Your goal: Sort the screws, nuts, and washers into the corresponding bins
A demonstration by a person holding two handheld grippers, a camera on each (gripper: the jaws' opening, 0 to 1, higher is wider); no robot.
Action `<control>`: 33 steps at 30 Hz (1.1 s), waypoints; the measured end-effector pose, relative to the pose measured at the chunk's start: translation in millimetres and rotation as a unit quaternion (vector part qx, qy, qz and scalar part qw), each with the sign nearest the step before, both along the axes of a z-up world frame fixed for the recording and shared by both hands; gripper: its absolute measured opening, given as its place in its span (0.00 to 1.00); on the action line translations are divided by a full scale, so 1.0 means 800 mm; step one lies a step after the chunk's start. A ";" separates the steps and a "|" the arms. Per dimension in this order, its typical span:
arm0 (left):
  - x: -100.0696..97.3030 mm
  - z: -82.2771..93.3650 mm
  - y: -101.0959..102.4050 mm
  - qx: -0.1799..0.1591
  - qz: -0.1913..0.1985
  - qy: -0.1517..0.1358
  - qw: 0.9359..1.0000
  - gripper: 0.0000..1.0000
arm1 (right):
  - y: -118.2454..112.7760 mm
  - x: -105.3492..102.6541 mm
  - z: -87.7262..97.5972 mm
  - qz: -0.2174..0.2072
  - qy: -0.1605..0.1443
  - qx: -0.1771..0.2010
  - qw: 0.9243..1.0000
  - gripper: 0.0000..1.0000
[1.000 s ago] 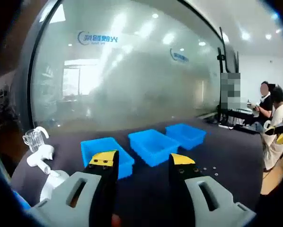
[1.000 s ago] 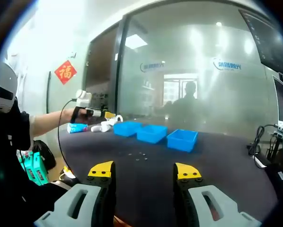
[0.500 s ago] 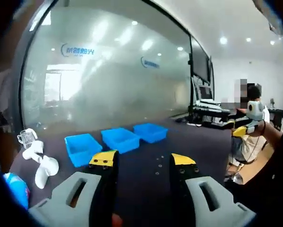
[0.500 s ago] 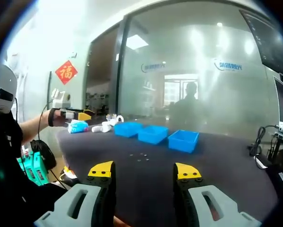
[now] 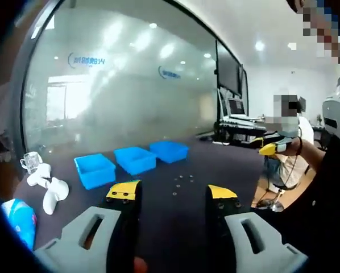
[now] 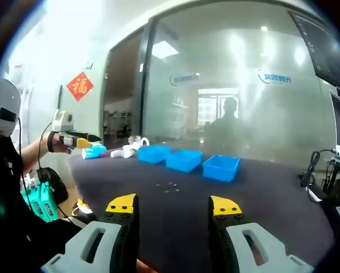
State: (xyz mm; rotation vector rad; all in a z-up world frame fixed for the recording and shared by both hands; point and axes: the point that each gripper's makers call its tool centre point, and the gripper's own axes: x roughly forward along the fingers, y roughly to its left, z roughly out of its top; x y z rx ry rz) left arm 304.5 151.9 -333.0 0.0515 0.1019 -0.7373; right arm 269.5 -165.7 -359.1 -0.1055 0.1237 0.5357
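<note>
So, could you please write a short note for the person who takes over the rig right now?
Left tongs: open, empty, held above the near edge of the dark table.
Right tongs: open, empty, also held above the table.
Three blue bins stand in a row at the far side of the table, before the glass wall.
The small metal parts lie loose on the table, between the tongs and the bins.
Done: no sorting is visible; I cannot see inside the bins.
Left: pick up each loose part and drop it into its bin.

Three blue bins [image 6: 184, 160]; perhaps five small fasteners [image 6: 166, 186], too tiny.
</note>
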 end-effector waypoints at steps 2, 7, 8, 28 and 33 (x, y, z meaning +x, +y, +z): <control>-0.002 -0.002 -0.007 -0.004 -0.008 0.006 1.000 0.41 | -0.001 0.002 0.000 -0.003 0.001 0.002 1.000 0.44; 0.003 -0.008 -0.026 -0.014 -0.021 0.021 0.999 0.42 | -0.001 0.002 -0.003 -0.003 0.002 -0.006 1.000 0.44; 0.005 -0.011 -0.029 -0.013 -0.023 0.024 0.999 0.42 | -0.001 0.002 -0.004 -0.003 0.003 -0.007 1.000 0.44; 0.070 -0.049 -0.142 0.038 -0.047 0.088 0.994 0.42 | -0.016 -0.008 -0.018 -0.019 0.009 -0.013 1.000 0.45; 0.082 -0.066 -0.178 0.070 -0.060 0.099 0.991 0.42 | -0.018 -0.008 -0.021 -0.021 0.009 -0.005 1.000 0.45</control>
